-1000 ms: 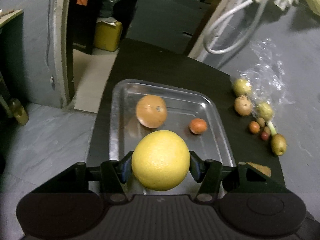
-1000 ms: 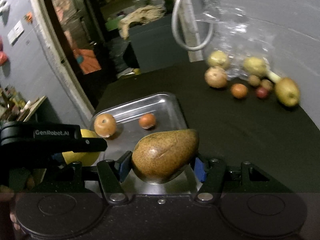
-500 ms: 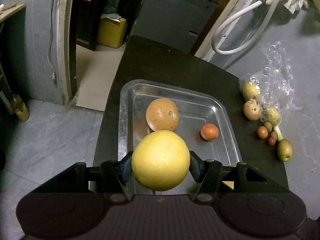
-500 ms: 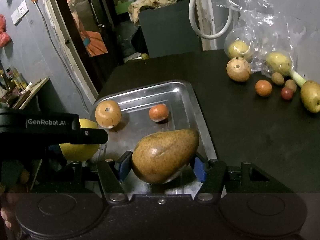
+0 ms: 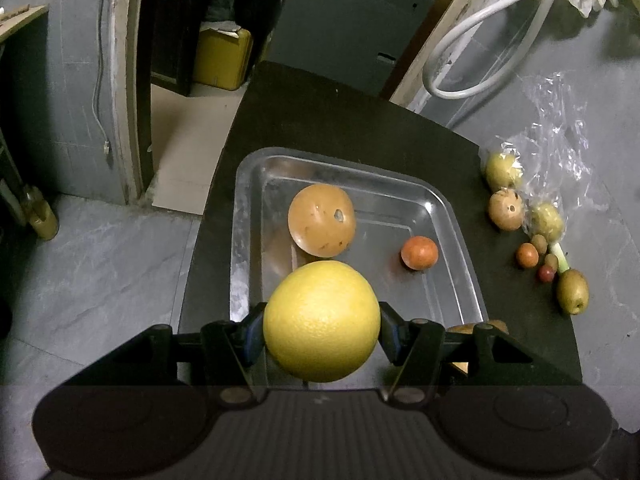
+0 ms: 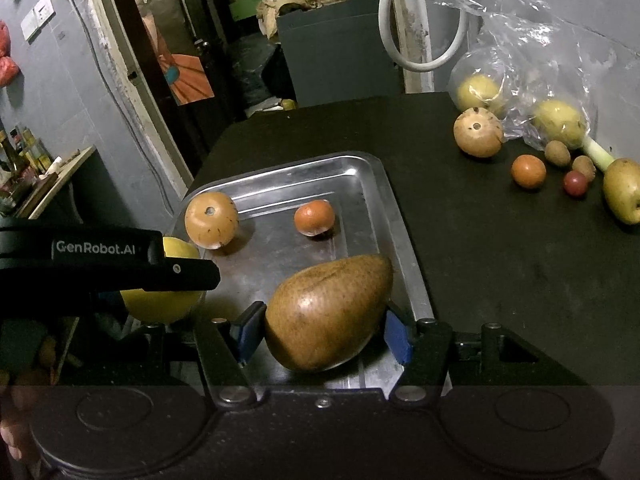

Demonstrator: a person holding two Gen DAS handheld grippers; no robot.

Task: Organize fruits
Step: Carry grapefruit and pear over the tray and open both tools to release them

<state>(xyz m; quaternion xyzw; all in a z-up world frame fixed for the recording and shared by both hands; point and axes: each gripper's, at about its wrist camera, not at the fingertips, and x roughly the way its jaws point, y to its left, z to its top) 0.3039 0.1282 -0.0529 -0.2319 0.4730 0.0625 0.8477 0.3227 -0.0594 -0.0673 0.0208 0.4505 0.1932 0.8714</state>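
We had both hands full here. Our left hand-held gripper (image 5: 322,322) was clamped on a big yellow citrus (image 5: 322,320), the fruit wedged between the two pads and sticking out past them, hanging over the near end of the metal tray (image 5: 460,240). From the right wrist view you could catch that same yellow fruit at about 9 o'clock, half hidden behind the left gripper's black finger.

Our right hand-held gripper (image 6: 326,334) was squeezed shut on a brown pear (image 6: 330,312), lying sideways between the blue pads with its narrow end pointing toward 2 o'clock. It sat over the near right corner of the tray, and we couldn't tell whether it was touching the tray floor.

Inside the tray there were already two pieces: a tan round fruit (image 5: 322,220) at roughly 12 o'clock from the citrus, just beyond it, and a small orange one (image 5: 419,253) off at 2 o'clock, well apart from the tan one.

The rest of the fruit was out on the dark tabletop (image 6: 500,260), at 2 to 3 o'clock from the tray: a tan ball with a hole in it (image 6: 478,133), a small orange fruit (image 6: 528,171), a little red one (image 6: 575,184), a couple of small brown ones, a yellow-green pear (image 6: 622,190), plus two yellowish fruits tucked in a clear plastic bag (image 6: 532,44).
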